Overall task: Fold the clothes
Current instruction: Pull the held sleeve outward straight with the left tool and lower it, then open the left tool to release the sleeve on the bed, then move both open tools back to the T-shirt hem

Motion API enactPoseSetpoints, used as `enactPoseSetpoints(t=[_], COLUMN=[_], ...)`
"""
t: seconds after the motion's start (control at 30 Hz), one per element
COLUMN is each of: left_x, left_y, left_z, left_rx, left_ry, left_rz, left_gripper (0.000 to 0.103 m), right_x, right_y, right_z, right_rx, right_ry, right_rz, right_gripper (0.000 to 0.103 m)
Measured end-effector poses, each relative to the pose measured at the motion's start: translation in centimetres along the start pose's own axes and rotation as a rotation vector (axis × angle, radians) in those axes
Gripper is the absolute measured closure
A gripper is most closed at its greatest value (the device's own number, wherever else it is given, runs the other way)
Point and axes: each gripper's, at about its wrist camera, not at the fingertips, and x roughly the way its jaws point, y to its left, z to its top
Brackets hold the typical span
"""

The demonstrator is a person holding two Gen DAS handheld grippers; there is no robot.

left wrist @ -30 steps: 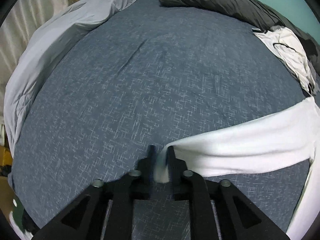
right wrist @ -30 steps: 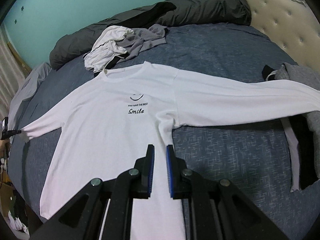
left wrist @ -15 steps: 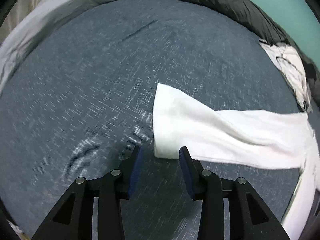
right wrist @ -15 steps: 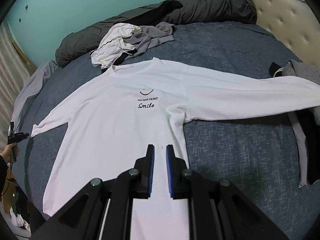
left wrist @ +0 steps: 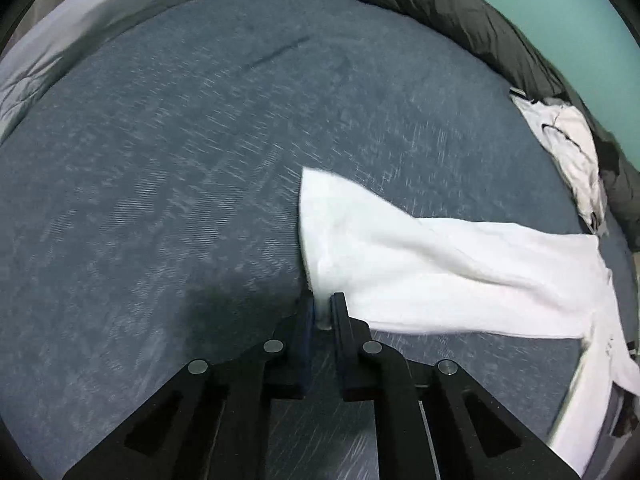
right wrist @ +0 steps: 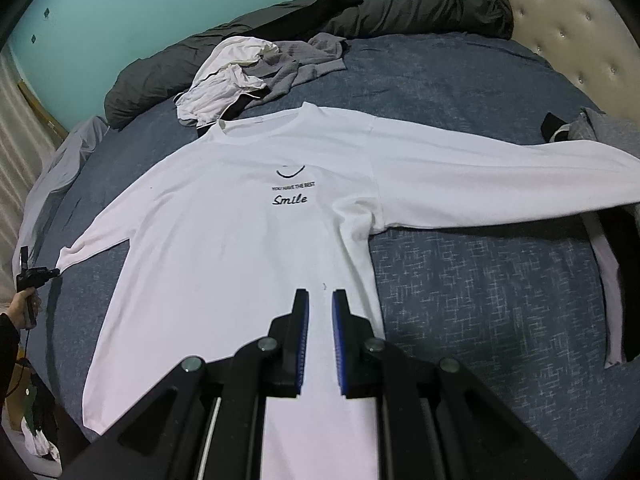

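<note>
Your left tool (left wrist: 322, 312) is pinching the cuff of the white long-sleeve shirt (right wrist: 256, 240), fingers closed together on the fabric, right at the end of the sleeve (left wrist: 440, 272) that's lying stretched across the blue bed (left wrist: 180, 200). Your right tool (right wrist: 320, 320) is hovering over the lower part of the shirt with its fingers a narrow gap apart, gripping nothing. The shirt is lying flat, front up, with both sleeves spread out, and a pile of white and grey clothes (right wrist: 256, 68) is sitting just past the collar, next to the dark duvet (right wrist: 400, 8).
</note>
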Motion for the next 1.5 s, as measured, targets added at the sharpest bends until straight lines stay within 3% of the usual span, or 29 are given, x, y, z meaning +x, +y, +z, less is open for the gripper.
enactPoseSetpoints(t=[0.27, 0.53, 0.67, 0.77, 0.87, 1.0, 1.17, 1.5], left_x=[-0.4, 0.7, 0.0, -0.7, -0.9, -1.1, -2.1, -4.2], left_y=[2.3, 2.2, 1.9, 1.6, -0.1, -3.5, -9.0, -18.5], left_z=[-2.4, -3.5, -4.1, -4.9, -6.1, -8.2, -13.0, -21.6], left_rx=[-0.039, -0.052, -0.026, -0.004, 0.04, 0.104, 0.181, 0.329], left_ry=[0.071, 0.049, 0.028, 0.016, 0.02, 0.037, 0.083, 0.183], left_rz=[0.017, 0.058, 0.092, 0.099, 0.061, -0.01, -0.137, -0.29], left_gripper=[0.094, 0.089, 0.066, 0.065, 0.065, 0.065, 0.065, 0.065], right_x=[-0.6, -1.4, -0.5, 0.1, 0.7, 1.4, 1.7, -0.4], right_y=[0.9, 0.3, -0.5, -0.8, -1.1, -1.5, -2.3, -5.4], right_z=[-0.5, -2.0, -3.0, -3.7, -4.5, -5.5, -6.7, -8.9], right_rx=[0.001, 0.002, 0.02, 0.033, 0.046, 0.064, 0.085, 0.126], right_ry=[-0.012, 0.022, 0.068, 0.093, 0.119, 0.153, 0.186, 0.21], right_rz=[0.045, 0.037, 0.024, 0.026, 0.029, 0.032, 0.031, 0.016], right_gripper=[0.092, 0.092, 0.092, 0.092, 0.092, 0.067, 0.064, 0.059])
